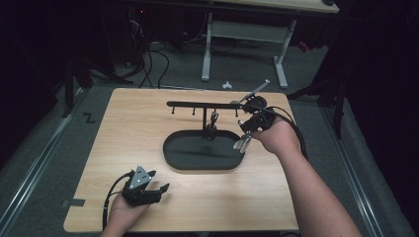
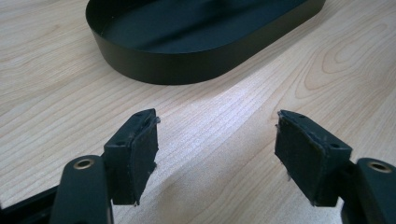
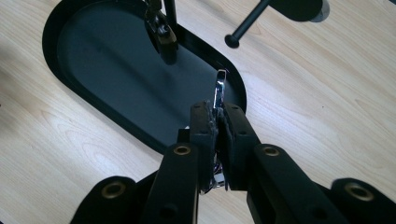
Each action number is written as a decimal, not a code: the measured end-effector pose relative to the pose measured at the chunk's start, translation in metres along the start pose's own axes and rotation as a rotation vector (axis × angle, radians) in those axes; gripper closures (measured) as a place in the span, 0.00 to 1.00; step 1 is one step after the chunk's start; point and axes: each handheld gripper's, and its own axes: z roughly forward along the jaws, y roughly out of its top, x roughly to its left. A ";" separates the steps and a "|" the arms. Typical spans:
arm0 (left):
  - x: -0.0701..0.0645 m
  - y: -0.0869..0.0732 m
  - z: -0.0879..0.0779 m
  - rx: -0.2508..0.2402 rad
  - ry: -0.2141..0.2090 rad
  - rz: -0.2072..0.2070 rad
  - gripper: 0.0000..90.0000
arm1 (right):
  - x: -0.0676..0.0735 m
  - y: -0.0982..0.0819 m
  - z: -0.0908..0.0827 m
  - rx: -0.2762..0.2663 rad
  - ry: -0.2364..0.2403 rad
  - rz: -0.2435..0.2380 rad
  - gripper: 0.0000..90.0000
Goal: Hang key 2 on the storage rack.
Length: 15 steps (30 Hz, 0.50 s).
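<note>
Left tongs (image 1: 154,186): held low over the near-left part of the desk (image 1: 123,128), spread wide with nothing between the pads (image 2: 140,154). They point toward the tray and sit well apart from it, seemingly parked out of the way while the other hand works.

Black oval tray (image 1: 173,153): the base of a small hanging stand, placed mid-desk. Its floor looks bare. A raised rim runs around it, likely there to catch anything that drops from the hooks above.

Stand post and crossbar (image 1: 197,104): a thin upright rises from the tray's far edge and carries a level bar with short pegs pointing down. One dark, small item (image 1: 214,118) hangs beside the post; what it is I cannot tell.

Shiny metal piece (image 3: 219,88): a narrow, flat chrome item, perhaps a key or clip, standing upright just above the tray's right end, beneath the bar.

Right tongs (image 3: 217,114): pressed together, pinching the metal piece by its lower part. That leaves its top end free, which would suit hooking it onto a peg.

Right hand (image 1: 276,136): wrapped around the tool at the tray's right edge, forearm coming in from the lower right.
</note>
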 end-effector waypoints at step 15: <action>-0.002 -0.003 -0.005 0.018 0.013 0.015 0.34 | 0.000 0.017 0.003 -0.027 0.011 0.011 0.94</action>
